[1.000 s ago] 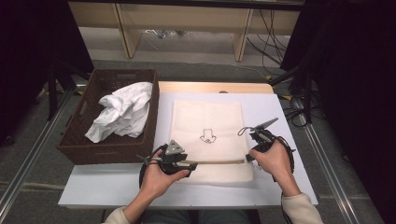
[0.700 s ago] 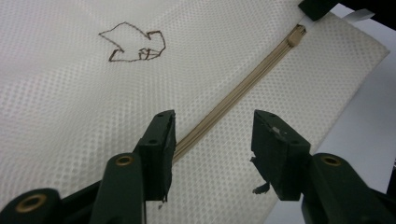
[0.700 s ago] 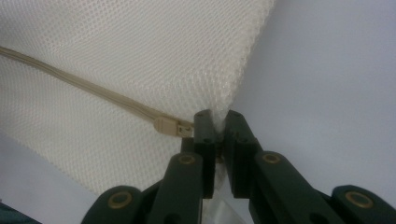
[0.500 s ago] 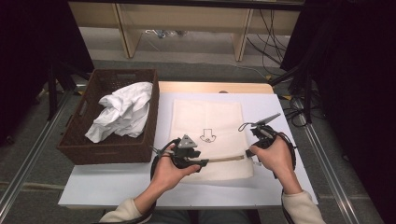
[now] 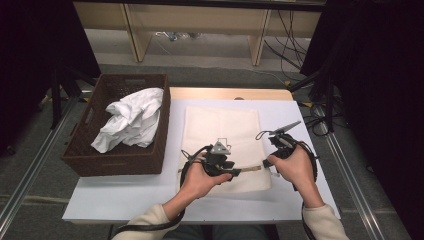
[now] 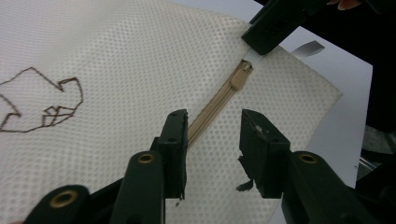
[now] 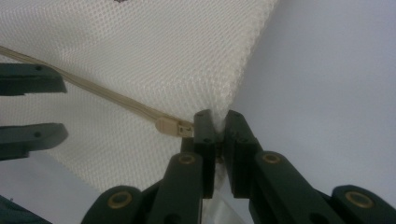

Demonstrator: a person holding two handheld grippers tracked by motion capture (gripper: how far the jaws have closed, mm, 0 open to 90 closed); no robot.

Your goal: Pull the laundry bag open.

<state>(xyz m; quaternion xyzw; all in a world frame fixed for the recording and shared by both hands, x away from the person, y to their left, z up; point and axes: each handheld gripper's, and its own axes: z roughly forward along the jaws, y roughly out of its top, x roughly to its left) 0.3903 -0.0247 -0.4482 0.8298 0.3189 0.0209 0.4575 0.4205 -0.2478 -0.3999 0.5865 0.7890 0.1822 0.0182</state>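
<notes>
In the high view the mesh laundry bag is lying flat on the white counter, just right of a brown wicker basket holding crumpled white cloth; the left tongs are working along the zipper at the bag's near end while the right tongs are holding its right corner, and beyond the counter a wooden frame and trailing cables are standing on the floor. In the left gripper view the left tongs have just been closing, jaws spread astride the zipper without pressing it yet; they could be biting mesh instead of the slider, snagging the weave. In the right gripper view the right tongs are pressed together, pinching the bag's corner by the slider; that thin fabric may be slipping free once the zipper is pulled.
</notes>
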